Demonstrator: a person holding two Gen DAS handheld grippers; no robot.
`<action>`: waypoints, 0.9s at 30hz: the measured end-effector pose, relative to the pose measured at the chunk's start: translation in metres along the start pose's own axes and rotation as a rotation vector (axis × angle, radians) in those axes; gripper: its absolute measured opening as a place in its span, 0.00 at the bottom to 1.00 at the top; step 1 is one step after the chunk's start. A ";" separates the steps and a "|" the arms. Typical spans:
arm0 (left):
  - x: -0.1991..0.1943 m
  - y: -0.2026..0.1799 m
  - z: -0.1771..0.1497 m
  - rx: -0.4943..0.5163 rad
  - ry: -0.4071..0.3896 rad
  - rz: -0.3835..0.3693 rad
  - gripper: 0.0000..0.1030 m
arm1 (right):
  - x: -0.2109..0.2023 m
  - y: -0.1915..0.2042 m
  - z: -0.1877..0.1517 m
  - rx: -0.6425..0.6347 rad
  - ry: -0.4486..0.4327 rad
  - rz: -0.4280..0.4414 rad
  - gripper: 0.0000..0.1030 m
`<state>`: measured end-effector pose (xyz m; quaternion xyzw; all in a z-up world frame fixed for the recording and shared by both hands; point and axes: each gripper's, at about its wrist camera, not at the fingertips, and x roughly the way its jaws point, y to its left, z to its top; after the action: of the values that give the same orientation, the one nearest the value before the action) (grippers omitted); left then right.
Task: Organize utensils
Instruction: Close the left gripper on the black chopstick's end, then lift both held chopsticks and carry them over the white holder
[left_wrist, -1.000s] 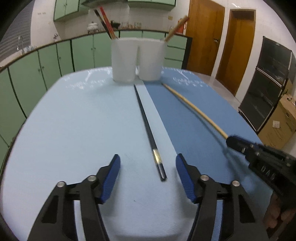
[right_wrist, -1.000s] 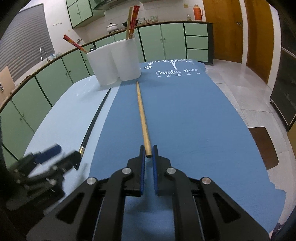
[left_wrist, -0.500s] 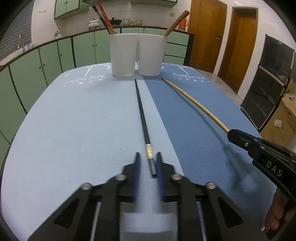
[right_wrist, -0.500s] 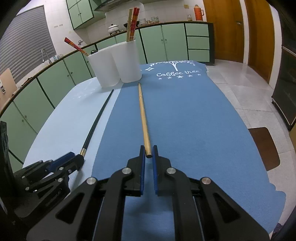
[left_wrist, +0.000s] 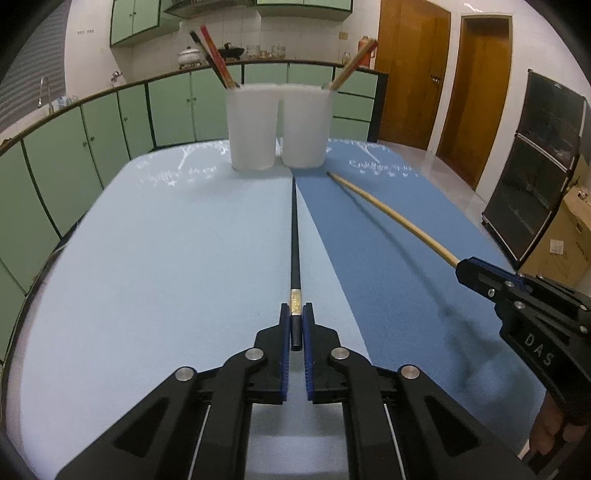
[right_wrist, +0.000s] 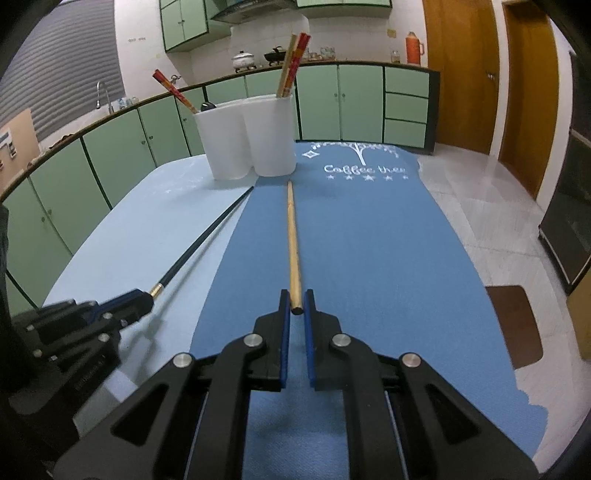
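Chopsticks, left view: your left gripper (left_wrist: 296, 325) is clenched on the black chopstick (left_wrist: 294, 236) lying on the mat (left_wrist: 166, 258); it is not yet lifted toward the white cups (left_wrist: 277, 125).
Chopsticks, right view: your right gripper (right_wrist: 296, 306) grips the wooden chopstick (right_wrist: 292, 236); neither is sorted yet.

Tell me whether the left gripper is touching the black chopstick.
Touching: the left wrist view shows the left gripper with both blue pads pressed against the black chopstick's near end.

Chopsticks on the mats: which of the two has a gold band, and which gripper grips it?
The black chopstick, with the band just ahead of the left gripper shut on it. The plain wooden chopstick has none.
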<state>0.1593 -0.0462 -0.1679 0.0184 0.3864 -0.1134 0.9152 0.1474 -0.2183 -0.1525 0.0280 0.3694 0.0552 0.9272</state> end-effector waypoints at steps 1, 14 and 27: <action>-0.004 0.001 0.003 0.000 -0.009 0.001 0.06 | -0.002 0.000 0.001 -0.003 -0.006 0.001 0.06; -0.063 0.011 0.043 -0.017 -0.156 -0.013 0.06 | -0.036 0.003 0.038 -0.026 -0.102 0.031 0.06; -0.101 0.017 0.085 -0.005 -0.272 -0.024 0.06 | -0.067 0.001 0.092 -0.011 -0.154 0.113 0.06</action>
<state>0.1548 -0.0202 -0.0378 -0.0041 0.2594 -0.1246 0.9577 0.1621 -0.2262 -0.0403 0.0476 0.2946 0.1070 0.9484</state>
